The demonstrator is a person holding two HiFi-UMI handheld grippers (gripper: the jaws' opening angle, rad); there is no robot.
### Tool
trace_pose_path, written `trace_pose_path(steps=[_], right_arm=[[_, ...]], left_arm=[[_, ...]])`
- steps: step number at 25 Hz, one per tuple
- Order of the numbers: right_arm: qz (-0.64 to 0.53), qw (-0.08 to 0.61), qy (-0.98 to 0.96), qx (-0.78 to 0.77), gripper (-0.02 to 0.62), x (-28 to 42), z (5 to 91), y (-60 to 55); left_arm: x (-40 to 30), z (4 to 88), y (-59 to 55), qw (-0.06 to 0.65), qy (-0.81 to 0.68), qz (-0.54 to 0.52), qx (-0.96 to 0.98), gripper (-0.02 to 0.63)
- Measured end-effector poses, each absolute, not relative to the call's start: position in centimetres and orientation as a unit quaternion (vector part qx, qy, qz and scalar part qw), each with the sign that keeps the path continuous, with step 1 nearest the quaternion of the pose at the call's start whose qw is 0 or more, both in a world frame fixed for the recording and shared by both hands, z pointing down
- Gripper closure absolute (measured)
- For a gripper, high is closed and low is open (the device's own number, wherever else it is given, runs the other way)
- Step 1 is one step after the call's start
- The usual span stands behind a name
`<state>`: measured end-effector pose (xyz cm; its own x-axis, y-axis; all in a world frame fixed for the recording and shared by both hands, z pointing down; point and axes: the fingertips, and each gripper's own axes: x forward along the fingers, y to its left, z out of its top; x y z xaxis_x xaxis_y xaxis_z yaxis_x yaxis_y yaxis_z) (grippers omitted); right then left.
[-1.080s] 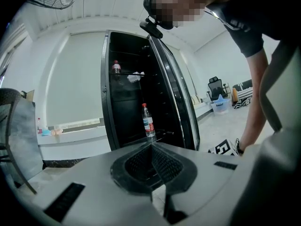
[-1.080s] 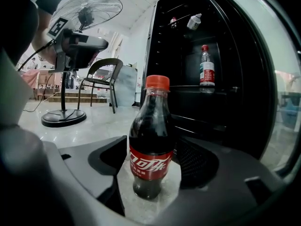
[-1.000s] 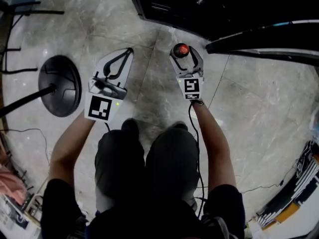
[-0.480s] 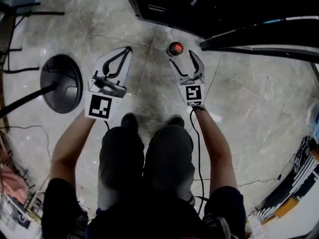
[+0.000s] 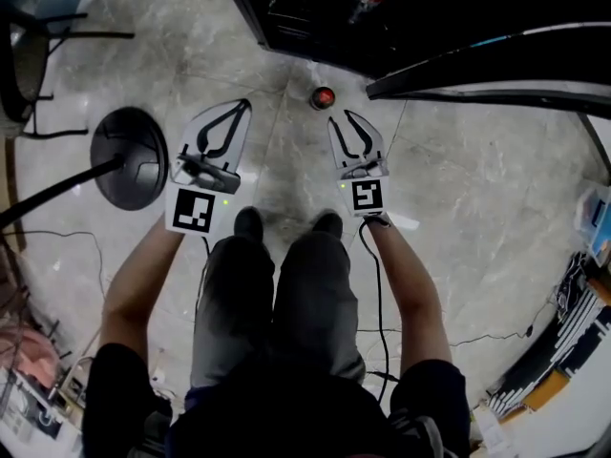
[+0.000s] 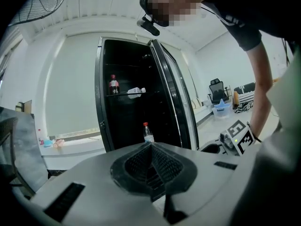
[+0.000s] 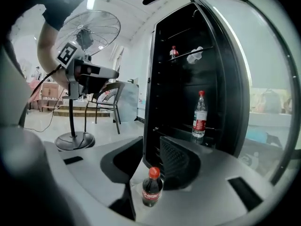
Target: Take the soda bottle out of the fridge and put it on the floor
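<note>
Down on the pale marble floor (image 5: 458, 189) now: soda bottle (image 5: 323, 96), red cap up, standing upright and free just in front of the open black fridge (image 5: 315, 17). Right gripper (image 5: 342, 117) at about 5 o'clock from it, jaws closing at this moment on nothing but air, pads clear of the bottle, tips just short of it. Same story from the right gripper view — bottle low in the gap, beyond the tips, touching neither pad. Left gripper (image 5: 246, 105) off at 9 o'clock of the right one, jaws pressed together with nothing between them; in the left gripper view, ribbed pads (image 6: 167, 164) meeting in a tight seam. Inside the fridge, a clear water bottle (image 7: 200, 114) upright on a lower shelf, at 1 o'clock from the soda bottle. Higher up, a small red-labelled bottle (image 7: 173, 52) standing, with another bottle on its side (image 7: 196, 54) just beside it. Fridge door (image 5: 496, 51) swung wide toward 3 o'clock. Floor fan base (image 5: 129, 156) at 9 o'clock of the left gripper, well apart.
</note>
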<state>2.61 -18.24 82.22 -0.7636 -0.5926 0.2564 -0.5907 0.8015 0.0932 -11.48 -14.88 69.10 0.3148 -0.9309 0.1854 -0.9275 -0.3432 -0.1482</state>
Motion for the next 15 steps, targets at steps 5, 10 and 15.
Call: trace_pose_path(steps=[5, 10, 15], right_arm=[[-0.01, 0.134, -0.938, 0.32, 0.565, 2.9, 77.4, -18.4], [-0.003, 0.124, -0.939, 0.321, 0.575, 3.5, 70.6, -17.9], [0.007, 0.129, -0.937, 0.325, 0.575, 3.8, 63.4, -17.5]], left_arm=[[-11.4, 65.1, -15.2, 0.009, 0.582, -0.12, -0.805, 0.583], [-11.1, 59.1, -15.1, 0.011, 0.588, -0.112, -0.801, 0.583], [-10.8, 53.2, -14.8, -0.001, 0.597, -0.106, -0.795, 0.583]])
